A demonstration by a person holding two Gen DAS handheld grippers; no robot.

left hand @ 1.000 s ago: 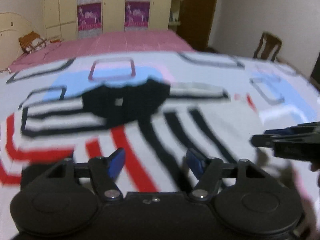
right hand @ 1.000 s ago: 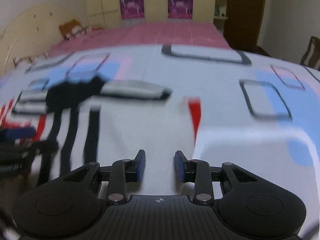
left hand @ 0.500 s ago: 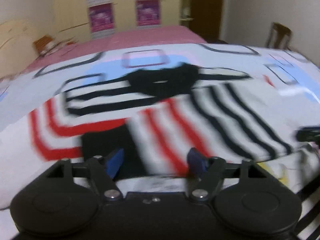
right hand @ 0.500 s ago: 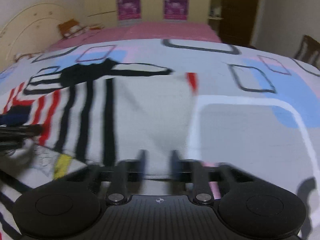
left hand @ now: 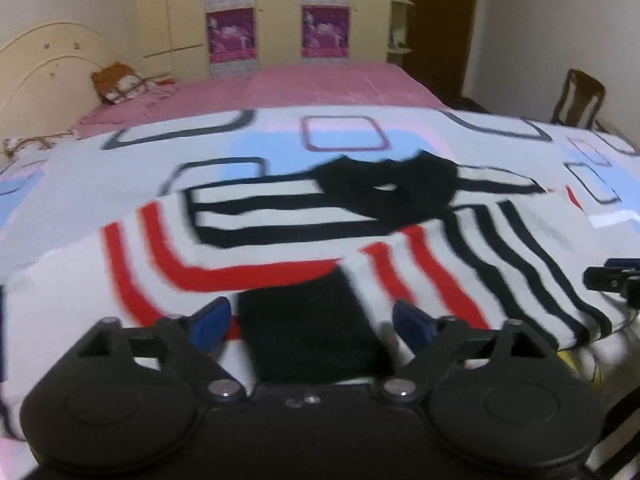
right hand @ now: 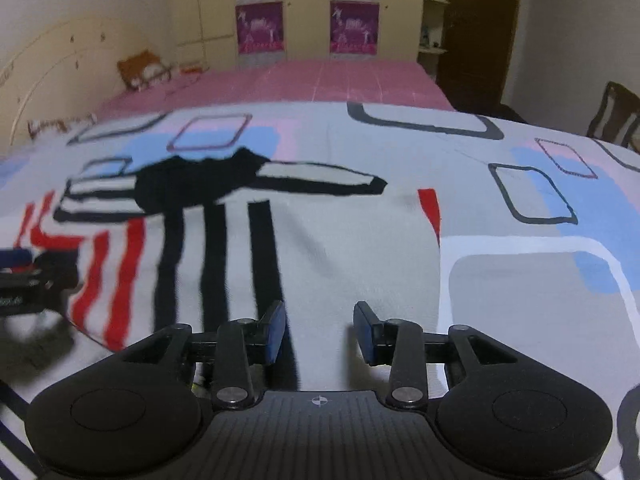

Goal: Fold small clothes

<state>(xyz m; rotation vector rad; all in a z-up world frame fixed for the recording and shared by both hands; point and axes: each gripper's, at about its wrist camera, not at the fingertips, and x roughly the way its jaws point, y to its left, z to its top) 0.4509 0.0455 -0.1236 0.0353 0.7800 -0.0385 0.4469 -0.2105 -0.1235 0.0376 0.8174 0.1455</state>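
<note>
A small white sweater (left hand: 280,240) with red and black stripes and a black collar (left hand: 384,188) lies spread on the patterned bedspread (left hand: 120,168). My left gripper (left hand: 310,324) hovers over its near black hem patch, jaws opening wide with nothing pinched between the blue pads. In the right wrist view the same sweater (right hand: 328,240) lies ahead. My right gripper (right hand: 319,330) stands over its white part, jaws opening, pads apart and holding nothing. Each gripper shows at the edge of the other's view: the right gripper (left hand: 612,280), the left gripper (right hand: 32,280).
A pink bed sheet (left hand: 320,84) stretches behind the bedspread toward a cream wardrobe (left hand: 276,12) with purple panels. A wooden chair (left hand: 578,98) stands at the right wall. A brown cushion (left hand: 116,82) leans by the headboard at the left.
Both grippers have drawn back along the sweater toward its near edge. The left jaws spread wider; the right jaws closed briefly, then parted again. The sweater lies flatter.
</note>
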